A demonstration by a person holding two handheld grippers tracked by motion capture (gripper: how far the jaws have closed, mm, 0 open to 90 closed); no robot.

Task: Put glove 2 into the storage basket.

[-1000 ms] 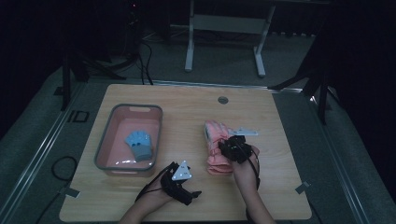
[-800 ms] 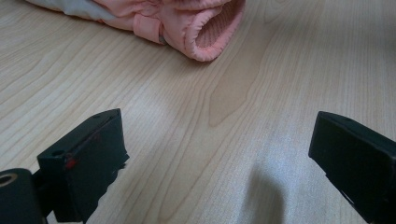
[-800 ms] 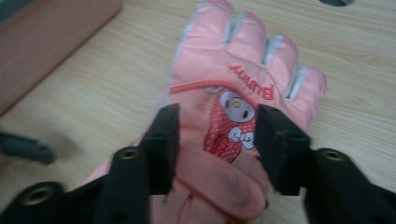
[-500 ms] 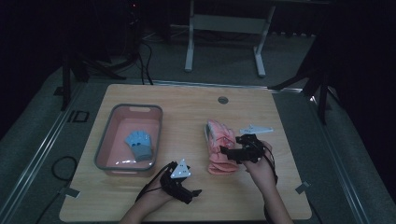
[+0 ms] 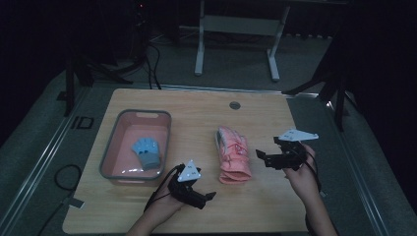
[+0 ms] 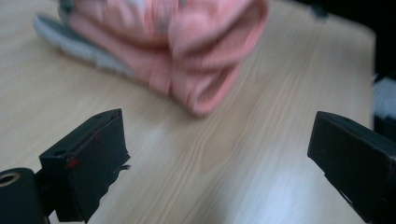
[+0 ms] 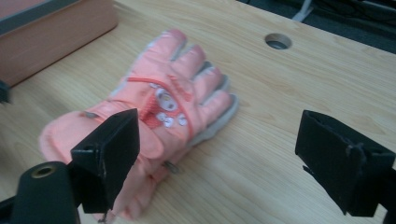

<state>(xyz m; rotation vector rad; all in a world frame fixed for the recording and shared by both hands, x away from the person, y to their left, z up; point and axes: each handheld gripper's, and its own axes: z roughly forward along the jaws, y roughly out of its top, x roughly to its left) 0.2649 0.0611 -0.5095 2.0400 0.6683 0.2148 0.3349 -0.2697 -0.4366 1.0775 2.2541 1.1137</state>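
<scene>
Both pairs of jaws stand apart and empty, the right gripper's (image 5: 268,158) just opened. Between it and the left gripper (image 5: 206,196), mid-frame on the bench (image 5: 206,105), lie pink padded gloves (image 5: 233,153), stacked, grey-palmed, white-dotted.

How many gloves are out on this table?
2 at least: a blue glove in the pink bin, and pink gloves stacked mid-table, perhaps a pair, so one may be hidden beneath.
</scene>
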